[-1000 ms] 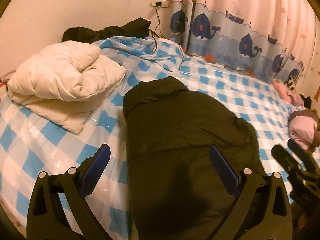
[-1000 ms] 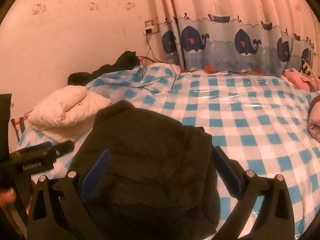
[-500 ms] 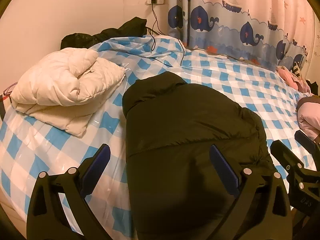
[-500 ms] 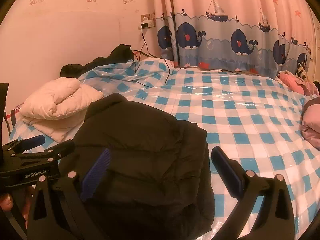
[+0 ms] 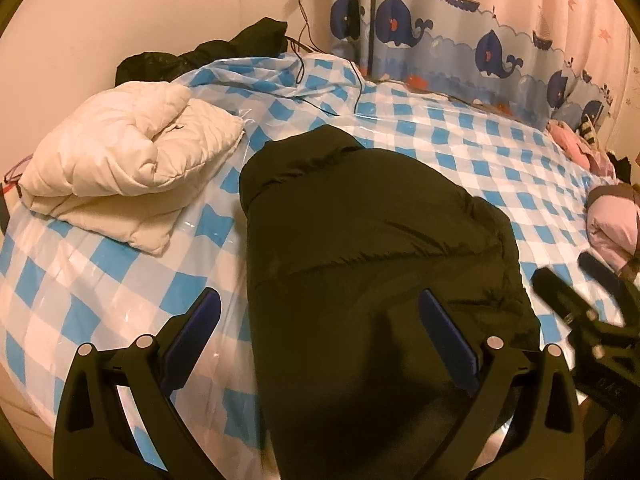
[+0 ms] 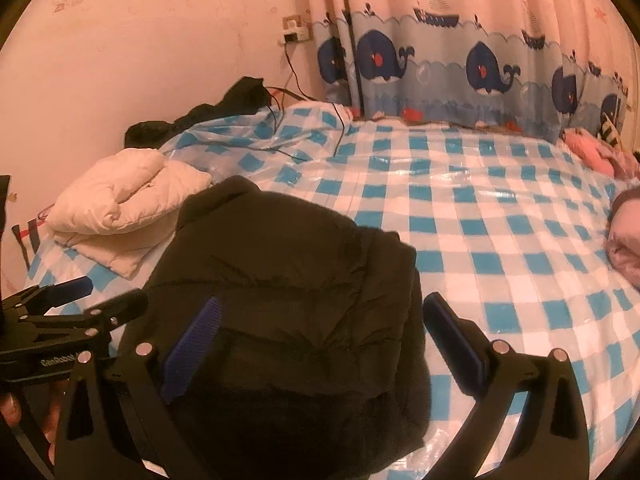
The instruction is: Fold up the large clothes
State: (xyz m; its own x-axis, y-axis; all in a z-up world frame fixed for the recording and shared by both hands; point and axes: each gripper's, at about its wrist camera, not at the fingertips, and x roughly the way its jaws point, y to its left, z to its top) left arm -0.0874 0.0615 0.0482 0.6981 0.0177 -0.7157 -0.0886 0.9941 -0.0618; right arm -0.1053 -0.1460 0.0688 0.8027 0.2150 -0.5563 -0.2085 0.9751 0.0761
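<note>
Left wrist view: dark padded jacket (image 5: 372, 264) lies folded on the blue-checked bed cover (image 5: 500, 160), both tools empty.

Left gripper (image 5: 320, 328) hangs over the jacket's near end, jaws spread wide, holding nothing; the right gripper (image 6: 318, 330) is likewise wide open and empty above the same end, its right finger (image 6: 452, 336) past the jacket's right edge. Jacket runs from the bed's near edge toward the middle. Folded cream quilted garment (image 5: 120, 168) sits just beside it at the left edge. Pink garment (image 5: 612, 216) lies at the right edge.
</note>
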